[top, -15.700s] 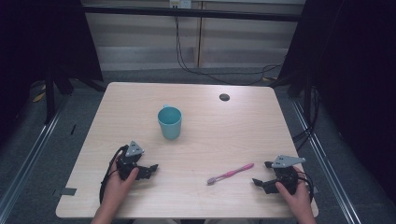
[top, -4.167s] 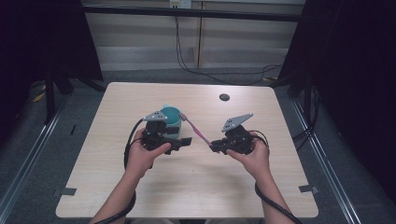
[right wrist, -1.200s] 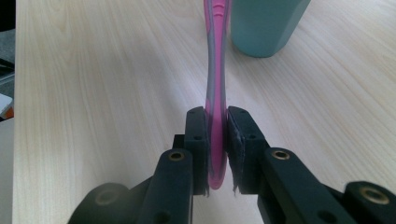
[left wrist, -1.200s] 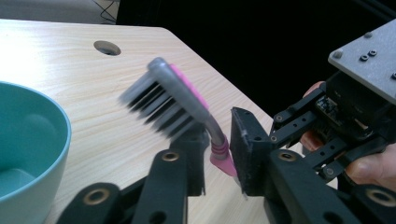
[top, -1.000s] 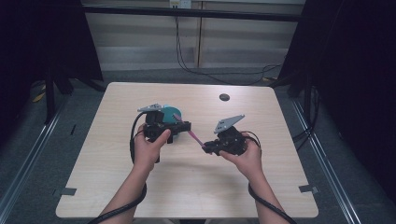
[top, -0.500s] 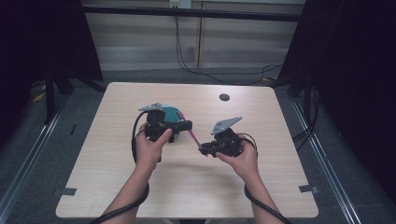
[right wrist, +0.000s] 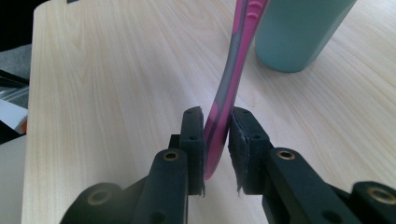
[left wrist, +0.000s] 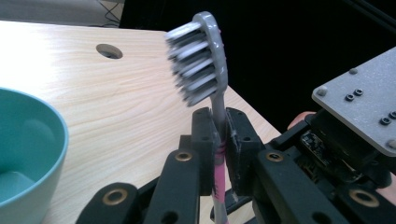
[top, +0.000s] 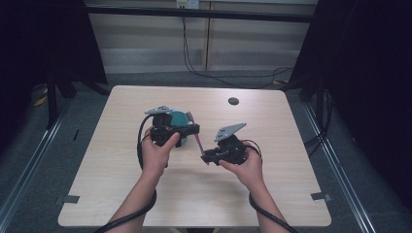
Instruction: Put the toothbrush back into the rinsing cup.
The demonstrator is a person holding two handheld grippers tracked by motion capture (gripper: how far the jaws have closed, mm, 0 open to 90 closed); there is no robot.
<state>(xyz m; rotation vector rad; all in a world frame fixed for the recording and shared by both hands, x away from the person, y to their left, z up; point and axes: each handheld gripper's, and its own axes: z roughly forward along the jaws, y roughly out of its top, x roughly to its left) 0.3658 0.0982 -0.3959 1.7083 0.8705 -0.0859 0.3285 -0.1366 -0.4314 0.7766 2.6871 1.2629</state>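
A pink and grey toothbrush (top: 198, 141) hangs above the table between both grippers. My left gripper (top: 194, 129) is shut on its neck just below the bristle head (left wrist: 201, 60), beside the teal cup (top: 182, 119). In the left gripper view the pads (left wrist: 204, 140) clamp the pink neck, and the cup rim (left wrist: 28, 140) sits at the left. My right gripper (top: 206, 156) holds the handle's tail end. Its jaws have just been opening a little, with the handle (right wrist: 233, 70) still between the pads (right wrist: 192, 135) and touching them. The cup (right wrist: 299, 32) stands behind.
The pale wooden table (top: 121, 194) has a round cable hole (top: 233, 101) at the back. A cable trails from each gripper toward the front edge. Dark curtains and metal frame legs flank the table. Tape marks (top: 320, 196) sit near the front corners.
My right hand has shifted slightly left, closer to the left gripper, so the toothbrush stands steeper. The left hand has stayed beside the cup.
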